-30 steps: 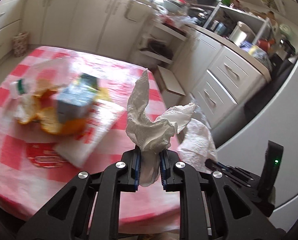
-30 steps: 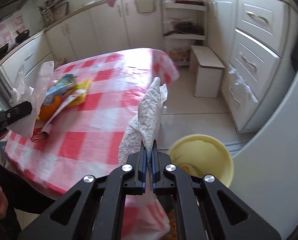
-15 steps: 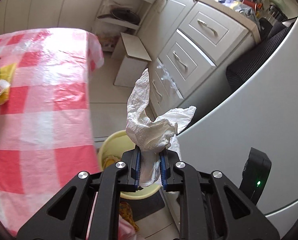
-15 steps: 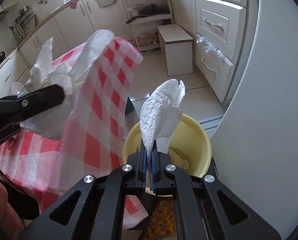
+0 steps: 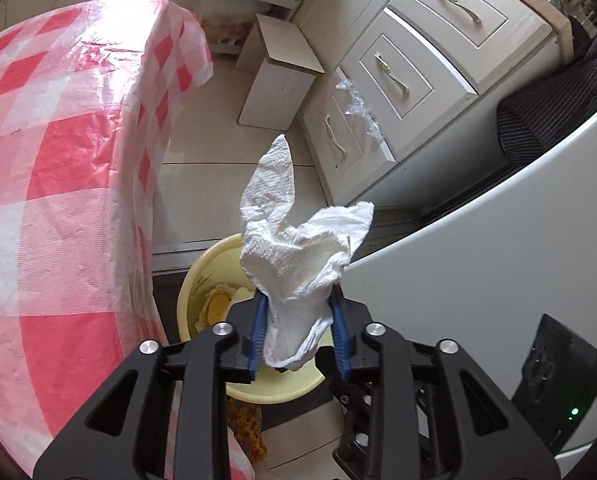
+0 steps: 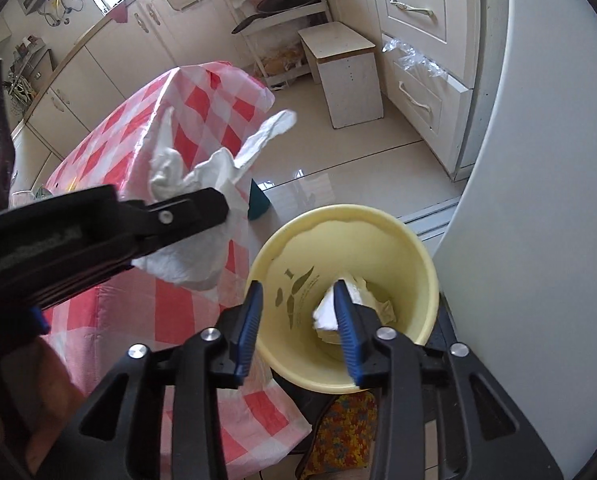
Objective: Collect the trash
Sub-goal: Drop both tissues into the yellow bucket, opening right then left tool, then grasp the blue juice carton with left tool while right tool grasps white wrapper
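Note:
My left gripper (image 5: 298, 332) is shut on a crumpled white paper towel (image 5: 294, 248) and holds it above the yellow bin (image 5: 196, 280) on the floor. From the right wrist view the left gripper (image 6: 202, 208) and its towel (image 6: 202, 184) hang left of the bin. My right gripper (image 6: 298, 320) is open and empty over the yellow bin (image 6: 414, 248). A white paper towel (image 6: 326, 308) lies inside the bin, below the right finger.
The table with the red and white checked cloth (image 5: 58, 160) stands left of the bin. A white fridge side (image 6: 538, 160) is close on the right. White drawers (image 5: 398, 80) and a small white stool (image 5: 278, 76) stand behind. A colourful mat (image 6: 342, 432) lies under the bin.
My right gripper has opened and its paper towel has dropped into the yellow bin. My left gripper has moved closer over the bin, still holding its towel.

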